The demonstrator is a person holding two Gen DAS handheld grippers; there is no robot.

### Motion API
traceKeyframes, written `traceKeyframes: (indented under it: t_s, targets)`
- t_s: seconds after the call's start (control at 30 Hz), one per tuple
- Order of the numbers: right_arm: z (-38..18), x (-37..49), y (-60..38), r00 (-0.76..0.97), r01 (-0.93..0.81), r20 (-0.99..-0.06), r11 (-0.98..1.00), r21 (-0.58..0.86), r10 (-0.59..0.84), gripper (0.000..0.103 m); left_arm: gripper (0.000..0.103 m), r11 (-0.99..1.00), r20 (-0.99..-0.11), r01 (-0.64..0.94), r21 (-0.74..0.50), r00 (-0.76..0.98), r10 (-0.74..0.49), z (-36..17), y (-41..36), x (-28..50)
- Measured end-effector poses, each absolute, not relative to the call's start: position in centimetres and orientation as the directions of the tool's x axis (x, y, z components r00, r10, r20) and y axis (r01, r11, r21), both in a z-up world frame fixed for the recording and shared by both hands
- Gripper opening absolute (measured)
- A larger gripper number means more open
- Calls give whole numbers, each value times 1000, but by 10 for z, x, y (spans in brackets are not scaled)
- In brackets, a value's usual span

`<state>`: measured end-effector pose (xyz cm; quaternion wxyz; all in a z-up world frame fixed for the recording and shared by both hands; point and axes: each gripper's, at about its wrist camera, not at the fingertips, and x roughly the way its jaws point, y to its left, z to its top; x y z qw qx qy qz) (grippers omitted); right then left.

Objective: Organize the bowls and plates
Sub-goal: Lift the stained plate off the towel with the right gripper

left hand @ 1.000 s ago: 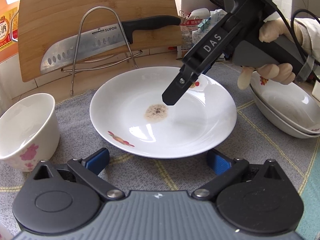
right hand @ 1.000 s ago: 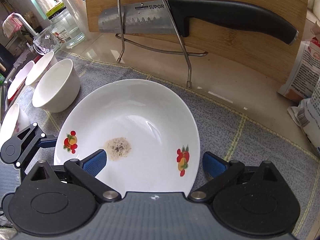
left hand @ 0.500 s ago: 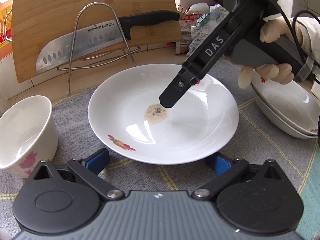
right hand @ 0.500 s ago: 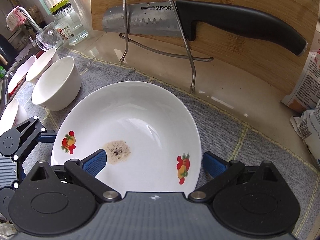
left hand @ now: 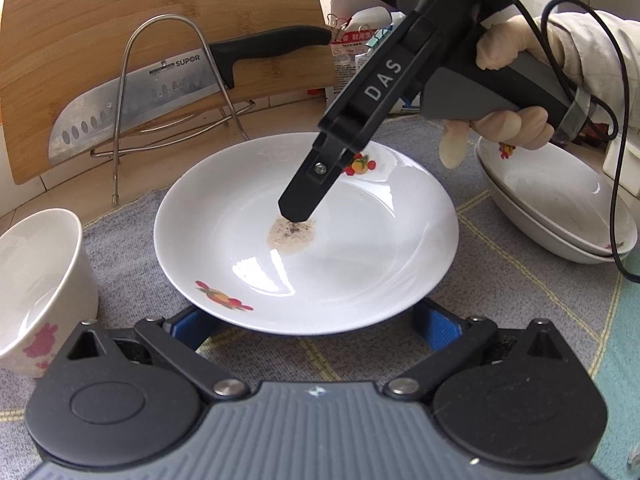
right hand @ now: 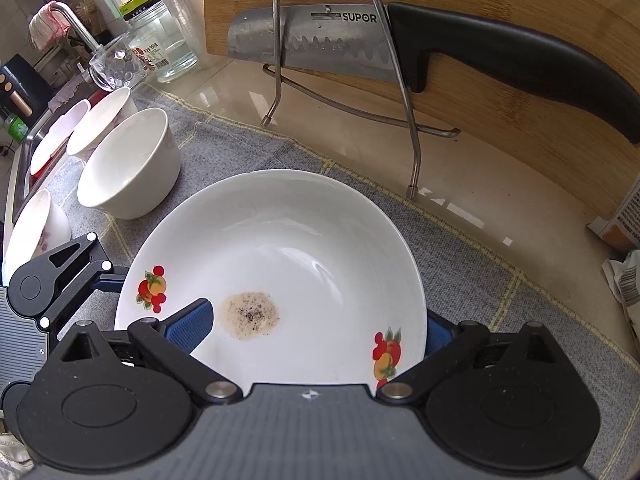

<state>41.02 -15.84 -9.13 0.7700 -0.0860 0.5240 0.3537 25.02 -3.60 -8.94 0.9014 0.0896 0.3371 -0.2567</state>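
grey cloth [left hand: 500, 280] bears white fruit-printed plate [left hand: 360, 264] with speckled brown stain [left hand: 291, 236].

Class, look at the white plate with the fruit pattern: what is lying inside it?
Inside the plate is a brownish speckled residue patch. In the left wrist view, the right gripper finger covers the patch's far edge.

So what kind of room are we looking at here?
Most likely a home kitchen counter: a kitchen knife rests in a wire rack against a wooden cutting board, a faucet stands at the far left, and white bowls sit beside a plate.
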Motion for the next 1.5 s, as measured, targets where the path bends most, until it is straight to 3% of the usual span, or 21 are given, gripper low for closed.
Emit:
traceKeyframes:
  t_s: [0.4, 1.5]
  targets:
    - [-89, 423, -164, 151, -626, -851, 715, 312, 504, 103, 100, 857, -645, 515, -6, 653, -397, -89, -34, 251]
    - [-69, 400, -167, 150, -610, -837, 716, 340, 526, 103, 100, 844, -653, 536, 9, 643, -401, -69, -30, 229]
